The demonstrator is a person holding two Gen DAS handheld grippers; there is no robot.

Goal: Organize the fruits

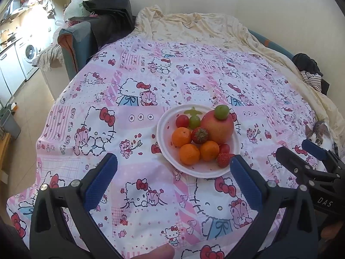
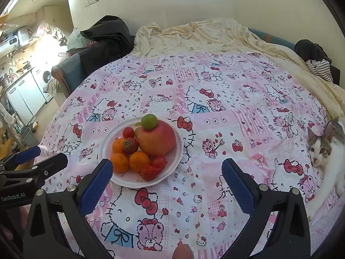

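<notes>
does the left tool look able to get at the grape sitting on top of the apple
Probably yes. The left tool is open and empty in front of the plate, and the grape sits exposed atop the apple. It would have to pass over the nearer oranges.

Glossy white plate (image 1: 163, 129), matt printed cotton-like sheet (image 1: 133, 82), textured blue rubbery fingers (image 1: 101, 181).

a plate (image 1: 163, 133) sits on the bedspread (image 1: 138, 90) near its front edge, an apple (image 1: 217, 129) in it with a grape (image 1: 222, 111) on top; tangerines (image 1: 189, 153) and strawberries (image 1: 200, 135) lie before the apple; a cat (image 2: 323, 149) lies far right.
</notes>
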